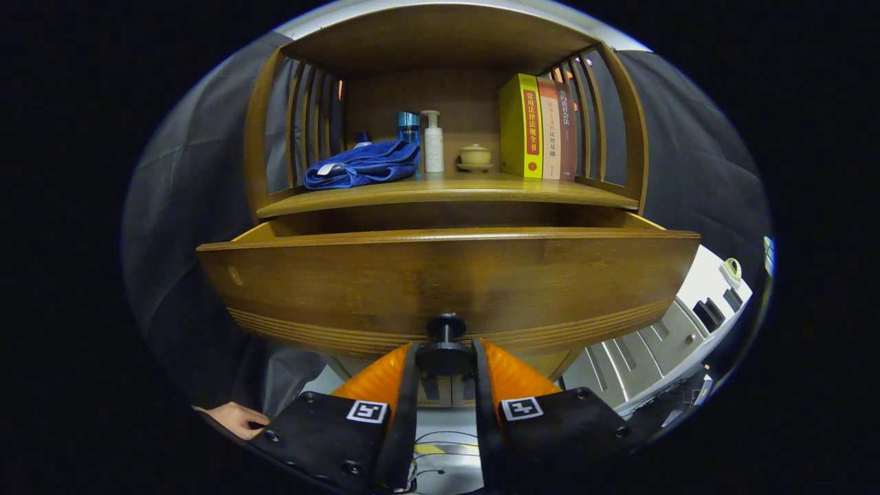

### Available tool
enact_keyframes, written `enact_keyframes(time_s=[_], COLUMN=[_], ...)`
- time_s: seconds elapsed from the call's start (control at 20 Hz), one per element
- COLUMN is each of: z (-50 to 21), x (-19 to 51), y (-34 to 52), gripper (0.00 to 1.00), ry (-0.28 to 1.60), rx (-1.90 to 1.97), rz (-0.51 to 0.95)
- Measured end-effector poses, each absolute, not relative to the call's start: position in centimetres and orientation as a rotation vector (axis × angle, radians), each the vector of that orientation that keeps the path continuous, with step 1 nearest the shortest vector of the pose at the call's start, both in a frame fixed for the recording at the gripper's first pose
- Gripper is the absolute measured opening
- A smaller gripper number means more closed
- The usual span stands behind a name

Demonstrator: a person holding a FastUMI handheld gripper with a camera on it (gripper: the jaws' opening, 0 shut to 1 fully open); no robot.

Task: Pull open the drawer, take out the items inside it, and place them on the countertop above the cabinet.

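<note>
Two jaws clamped on the knob (445, 354), gripper (445, 357) at the pulled-out drawer (447, 282)

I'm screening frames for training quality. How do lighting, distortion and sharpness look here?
Gripper view: strong fisheye bends the drawer front and shelf into curves; the shelf items, such as the blue towel and books, are evenly lit and sharp; the drawer's underside falls into shadow; the claw, closed around the dark knob, is slightly soft; no harsh glare.
</note>
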State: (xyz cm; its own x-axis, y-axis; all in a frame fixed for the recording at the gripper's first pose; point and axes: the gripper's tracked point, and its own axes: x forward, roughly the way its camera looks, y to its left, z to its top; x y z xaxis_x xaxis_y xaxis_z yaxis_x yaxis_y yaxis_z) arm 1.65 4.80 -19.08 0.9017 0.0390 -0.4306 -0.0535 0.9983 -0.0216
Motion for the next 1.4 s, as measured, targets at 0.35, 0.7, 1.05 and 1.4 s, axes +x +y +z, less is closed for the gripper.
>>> enact_keyframes(time_s=[0.35, 0.7, 1.05, 1.4], z=[-19.3, -20.4, -20.6, -20.6], x=[-1.8, -4.2, -5.0, -5.1], y=[4.7, 4.8, 4.7, 4.6], gripper=[0.46, 0.46, 0.47, 0.47], ry=[0.467, 0.495, 0.501, 0.487], rx=[-0.03, -0.013, -0.01, -0.008], rz=[0.056, 0.055, 0.049, 0.046])
